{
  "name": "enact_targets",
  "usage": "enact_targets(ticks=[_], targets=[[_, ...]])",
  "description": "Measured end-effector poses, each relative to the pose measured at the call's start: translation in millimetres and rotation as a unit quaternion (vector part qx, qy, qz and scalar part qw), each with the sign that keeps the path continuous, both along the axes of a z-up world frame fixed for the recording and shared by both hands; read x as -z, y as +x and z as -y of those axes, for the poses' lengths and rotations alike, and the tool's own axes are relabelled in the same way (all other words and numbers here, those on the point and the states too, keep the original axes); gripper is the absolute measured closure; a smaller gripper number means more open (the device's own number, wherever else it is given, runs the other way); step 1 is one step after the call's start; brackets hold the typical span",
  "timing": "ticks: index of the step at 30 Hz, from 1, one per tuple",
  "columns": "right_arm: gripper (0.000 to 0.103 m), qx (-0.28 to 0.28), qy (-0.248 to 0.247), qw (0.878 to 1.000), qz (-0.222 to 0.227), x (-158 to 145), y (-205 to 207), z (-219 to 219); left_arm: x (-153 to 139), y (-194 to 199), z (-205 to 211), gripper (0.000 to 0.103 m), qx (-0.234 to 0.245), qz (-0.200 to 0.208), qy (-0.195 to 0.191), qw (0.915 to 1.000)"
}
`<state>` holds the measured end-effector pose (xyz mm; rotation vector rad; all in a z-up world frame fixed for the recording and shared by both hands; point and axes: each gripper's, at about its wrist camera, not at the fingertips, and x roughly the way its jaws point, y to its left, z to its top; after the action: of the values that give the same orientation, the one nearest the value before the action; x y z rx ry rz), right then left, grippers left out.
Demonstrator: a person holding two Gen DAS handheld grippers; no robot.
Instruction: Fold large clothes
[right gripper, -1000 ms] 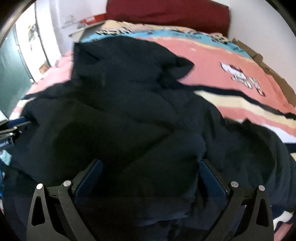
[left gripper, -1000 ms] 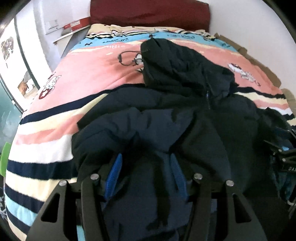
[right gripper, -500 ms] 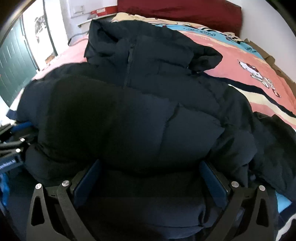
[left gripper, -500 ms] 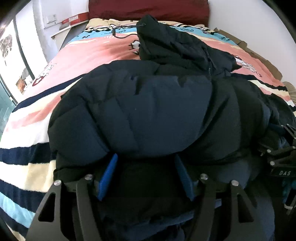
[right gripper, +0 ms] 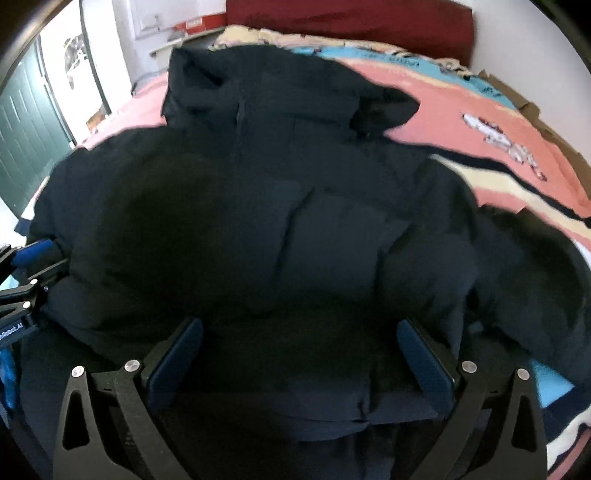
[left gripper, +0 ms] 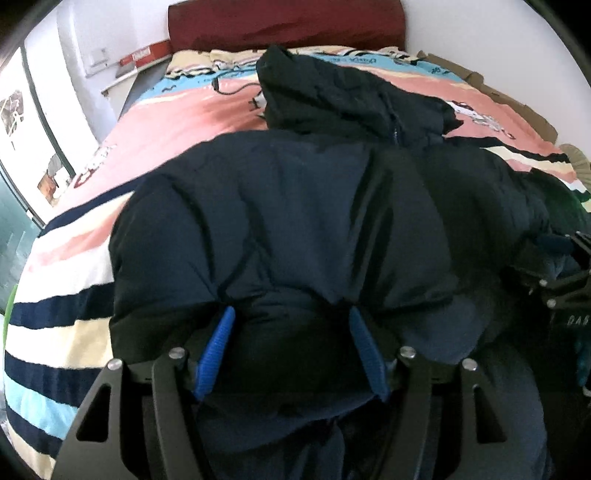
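A dark navy hooded puffer jacket [left gripper: 295, 206] lies on the bed, its lower part doubled up over the body, hood [left gripper: 314, 88] toward the headboard. My left gripper [left gripper: 290, 328] has its blue fingers [left gripper: 216, 347] closed on a thick bunch of the jacket's folded hem. My right gripper [right gripper: 299, 339] holds the same folded edge [right gripper: 295, 369] between its dark blue pads [right gripper: 173, 362], with the jaws wide around the padding. Each gripper shows at the edge of the other's view: the right one in the left wrist view [left gripper: 561, 291], the left one in the right wrist view [right gripper: 22, 284].
The bed has a pink, cream, navy and light-blue striped cover [left gripper: 74, 236] with cartoon prints. A dark red headboard [left gripper: 288, 22] stands at the far end. A black cable [left gripper: 232, 86] lies near the hood. A door and white wall [right gripper: 55, 92] are on the left.
Both grippers have carried the jacket's lower edge up and forward over its body, toward the hood. The fold now covers most of the torso.
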<state>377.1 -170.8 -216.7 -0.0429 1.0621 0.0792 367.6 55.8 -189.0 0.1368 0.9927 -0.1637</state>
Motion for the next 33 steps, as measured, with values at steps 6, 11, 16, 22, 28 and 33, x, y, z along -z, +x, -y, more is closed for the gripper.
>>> enact_targets(ticks=[6, 11, 16, 22, 28, 33], targets=[[0.000, 0.004, 0.019, 1.000, -0.005, -13.1, -6.8, 9.0, -19.0, -9.4, 0.8, 0.040, -0.014, -0.019, 0.002, 0.9997], [0.000, 0.053, 0.051, 0.997, 0.029, -48.9, -39.6, 54.7, -42.9, -33.7, -0.1, 0.040, -0.010, -0.027, -0.010, 0.9995], [0.000, 0.147, 0.064, 0.985, 0.058, -74.9, -87.2, 145.5, -68.0, -67.8, 7.0, 0.040, 0.002, -0.025, -0.027, 0.9993], [0.000, 0.284, 0.058, 0.954, 0.075, -87.9, -139.0, 266.4, -77.3, -96.3, 23.6, 0.040, 0.027, -0.028, -0.050, 0.9980], [0.000, 0.396, 0.050, 0.913, 0.083, -92.4, -173.7, 377.0, -70.4, -106.3, 41.6, 0.040, 0.042, -0.040, -0.068, 0.9960], [0.000, 0.454, 0.039, 0.888, 0.066, -82.0, -183.1, 443.4, -62.2, -107.4, 50.7, 0.040, 0.045, -0.049, -0.078, 0.9947]])
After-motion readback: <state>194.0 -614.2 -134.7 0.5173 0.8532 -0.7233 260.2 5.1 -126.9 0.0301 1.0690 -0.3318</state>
